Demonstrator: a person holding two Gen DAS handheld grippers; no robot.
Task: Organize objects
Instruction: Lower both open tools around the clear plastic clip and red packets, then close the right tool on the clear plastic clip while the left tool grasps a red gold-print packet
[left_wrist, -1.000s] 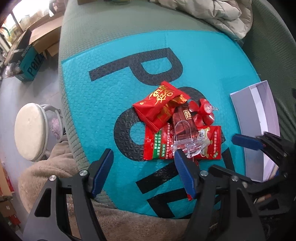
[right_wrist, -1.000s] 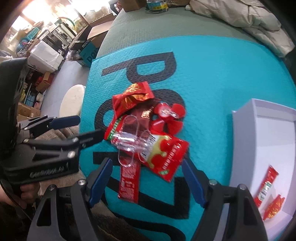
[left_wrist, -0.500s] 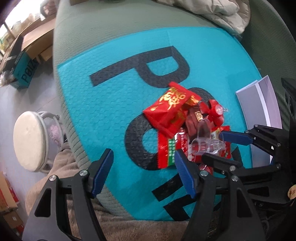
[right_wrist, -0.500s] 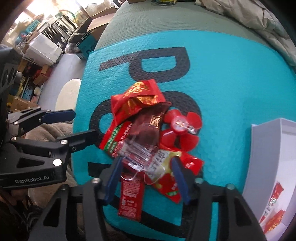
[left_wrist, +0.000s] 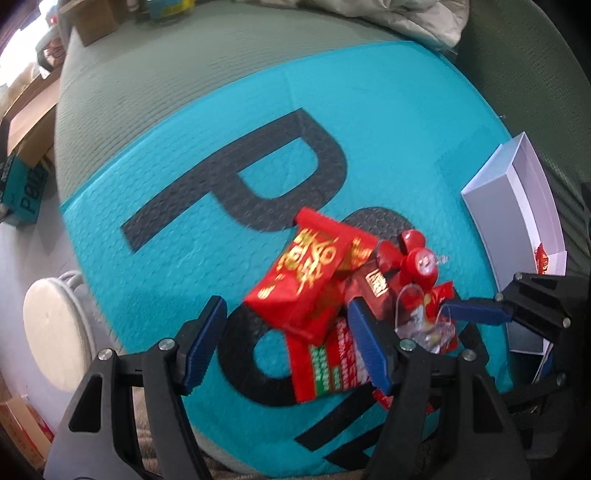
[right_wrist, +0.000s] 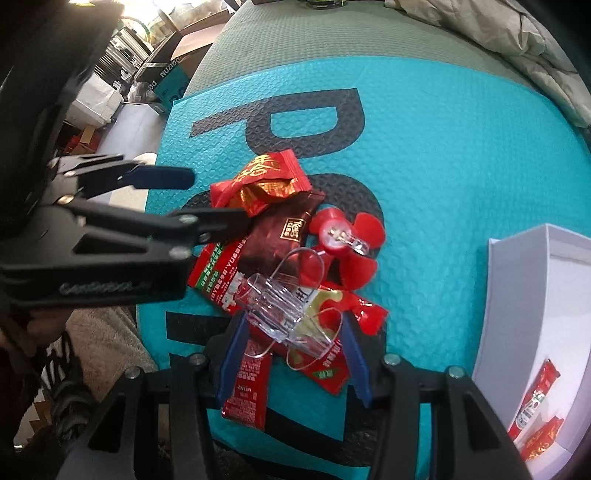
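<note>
Two grippers work over one pile of red snack packets on the teal mat (right_wrist: 461, 155), and the change is on the right: the right gripper (right_wrist: 293, 343) has just been closing, its blue pads now narrow and set against either side of the clear plastic basket (right_wrist: 284, 314), where a second ago they stood wide around it. The pads appear to press the clear walls, so I judge the grip made, though the basket is not yet lifted and rests on the yellow-and-red sauce packet (right_wrist: 332, 332) and a long red sachet (right_wrist: 247, 384). The left gripper (left_wrist: 284, 343) has swung in toward the pile; it was over bare mat beside it, and now its jaws stand half wide and empty, the far pad lying against the red packet with gold lettering (left_wrist: 303, 273), the near one over bare mat. A dark brown packet (right_wrist: 280, 232) and a red flower-shaped toy (right_wrist: 347, 243) lie just beyond the basket, touching the heap. The white box (right_wrist: 517, 295) sits to the right, apart from the pile, with a few red packets already in it. To my eye the sorting is partly done: the basket looks next to go, and lifting it may drag the loose packets under it.
</note>
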